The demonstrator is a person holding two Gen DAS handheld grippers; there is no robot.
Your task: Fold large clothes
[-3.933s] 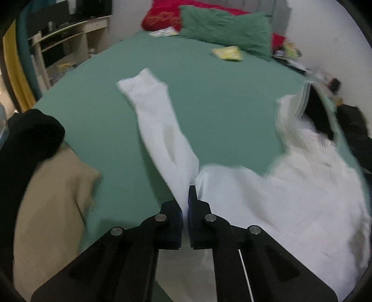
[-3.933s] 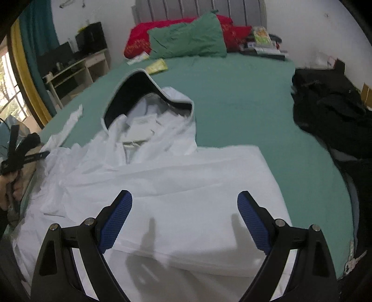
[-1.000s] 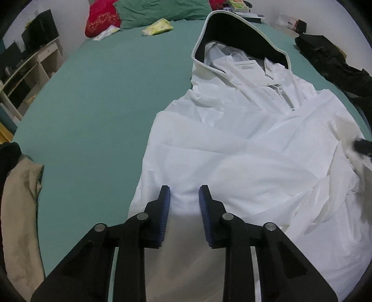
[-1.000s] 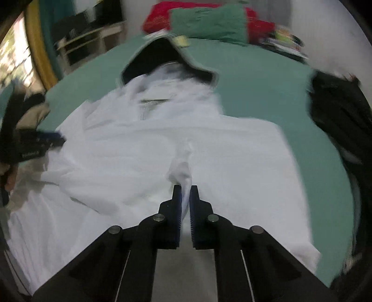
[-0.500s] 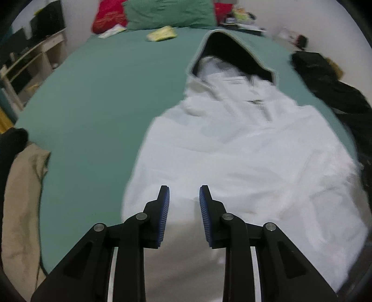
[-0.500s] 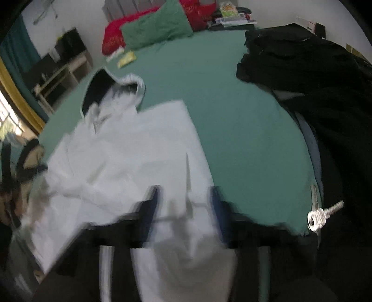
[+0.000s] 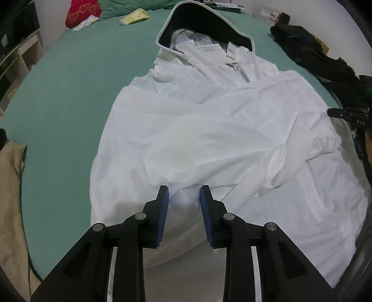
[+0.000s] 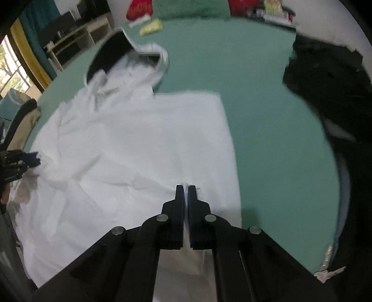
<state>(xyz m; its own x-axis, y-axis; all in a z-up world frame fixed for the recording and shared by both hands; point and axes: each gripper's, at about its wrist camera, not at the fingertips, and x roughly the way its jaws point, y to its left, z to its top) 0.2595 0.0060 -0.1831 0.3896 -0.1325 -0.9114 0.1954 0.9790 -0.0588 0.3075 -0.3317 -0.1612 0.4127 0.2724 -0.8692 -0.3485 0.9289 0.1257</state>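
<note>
A white hooded jacket [image 7: 209, 116] lies spread on the green bed sheet [image 7: 69, 81], its dark-lined hood [image 7: 204, 25] at the far end and both sleeves folded in over the body. My left gripper [image 7: 183, 192] hovers over the jacket's near left part, jaws partly apart, cloth showing beneath the gap. In the right wrist view the jacket [image 8: 139, 139] fills the middle. My right gripper [image 8: 186, 187] is shut, with a thin ridge of the white cloth pinched between its pads near the right edge. The left gripper [image 8: 25, 160] shows at that view's left rim.
A heap of black clothes [image 8: 337, 81] lies on the right side of the bed. A beige garment [image 7: 9, 197] hangs at the left edge. Keys [image 8: 330, 275] rest near the front right. Pillows [image 8: 190, 9] and a yellow packet [image 7: 134, 16] sit at the head; shelves [image 8: 76, 34] stand left.
My right gripper let go of the cloth, swung right with jaws wide, then came back and shut on the jacket's right part. The left gripper edged forward, its gap unchanged.
</note>
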